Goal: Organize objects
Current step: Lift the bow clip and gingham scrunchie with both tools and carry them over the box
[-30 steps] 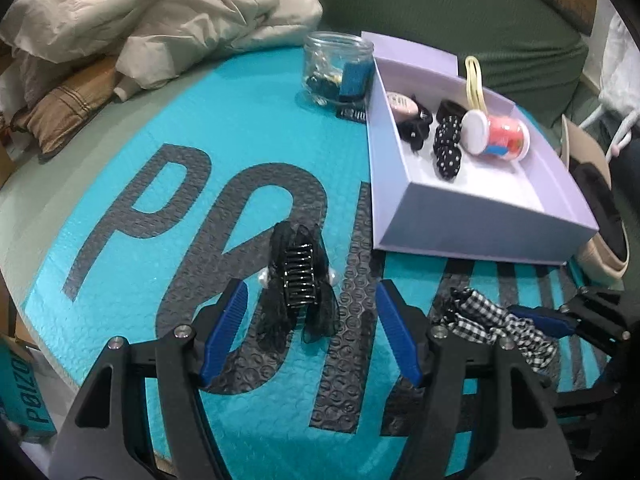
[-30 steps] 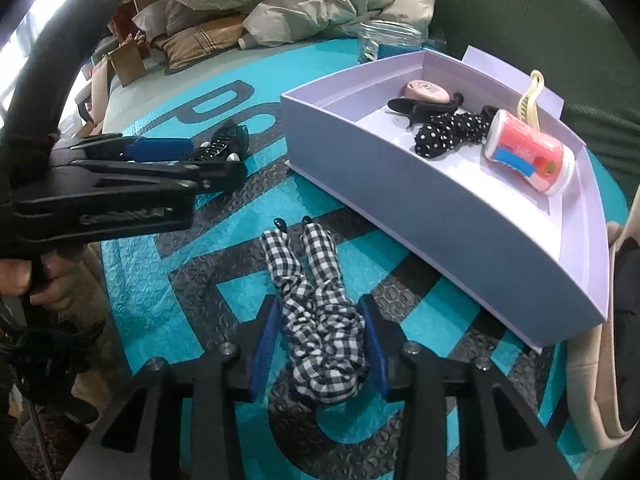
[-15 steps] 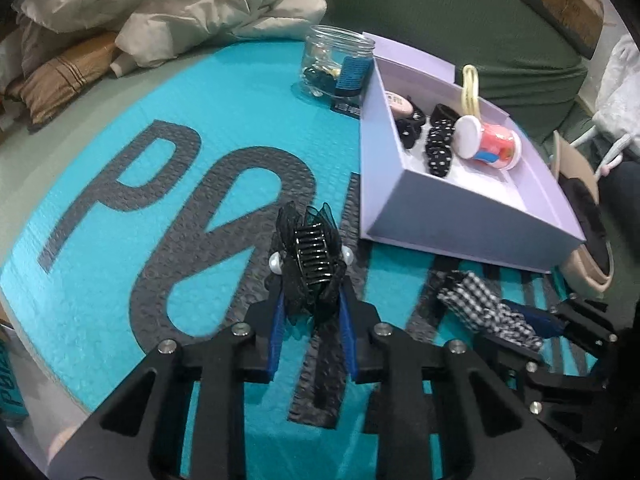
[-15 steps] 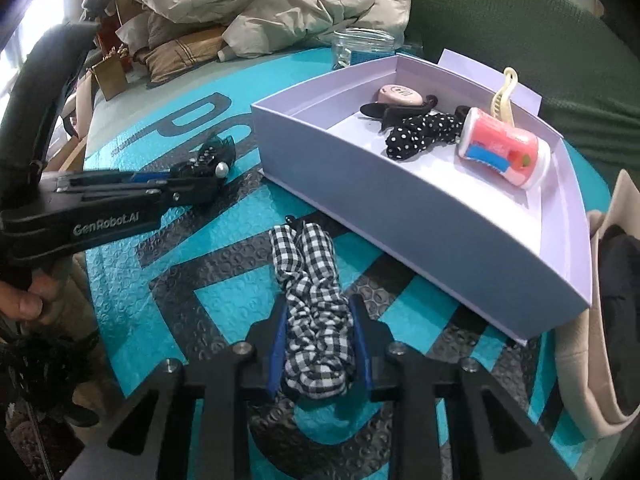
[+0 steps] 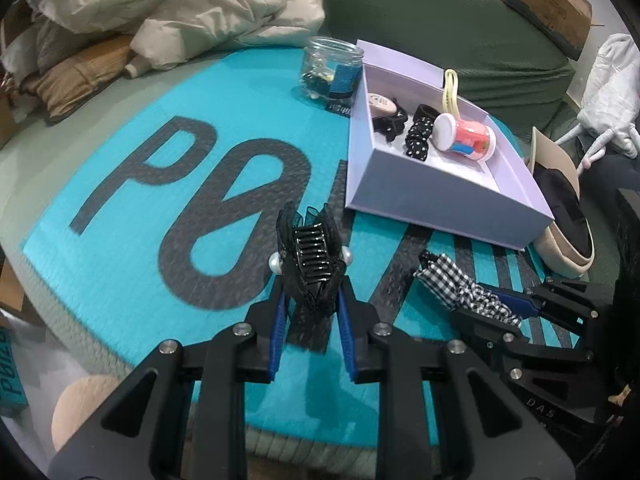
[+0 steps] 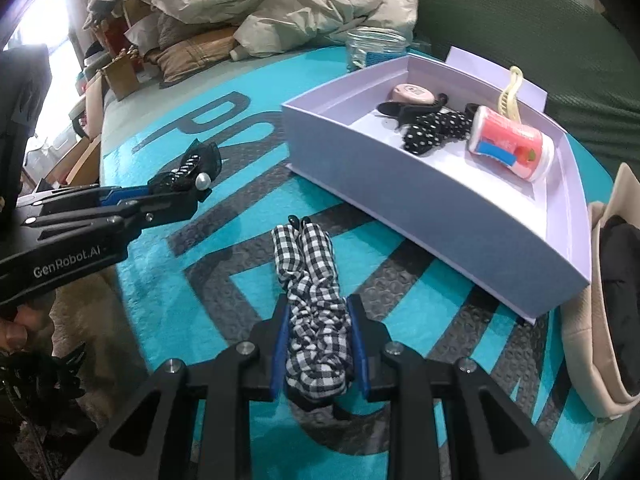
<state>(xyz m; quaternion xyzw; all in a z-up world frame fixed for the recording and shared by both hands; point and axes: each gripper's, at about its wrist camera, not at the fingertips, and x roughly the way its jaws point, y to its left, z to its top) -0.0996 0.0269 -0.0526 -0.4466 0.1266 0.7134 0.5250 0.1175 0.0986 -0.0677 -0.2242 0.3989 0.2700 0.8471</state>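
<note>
Left gripper (image 5: 312, 312): jaws clamped on the black hair claw (image 5: 310, 258). The claw sticks out forward past the blue pads, teeth up, a white pearl on each side, black mesh trim at its far end. It looks lifted clear of the teal mat (image 5: 132, 208), though the fisheye makes that hard to confirm.

Right gripper (image 6: 318, 344): jaws closed on the checked scrunchie (image 6: 312, 292). The bunched end sits between the pads; the rest runs straight ahead of the jaws toward the lavender box (image 6: 420, 200), stopping short of its near wall.

The box is ahead and right of the right jaws, ahead-right of the left jaws. Inside: a polka-dot scrunchie (image 6: 434, 130), a pink compact (image 6: 412, 94), a pink-and-white cup (image 6: 512, 144) on its side, and a yellow clip (image 6: 510, 92) upright against the far wall.

A glass jar (image 5: 332, 70) stands just beyond the box's far-left corner. A beige hat (image 6: 612, 300) lies right of the box, touching its corner.
</note>
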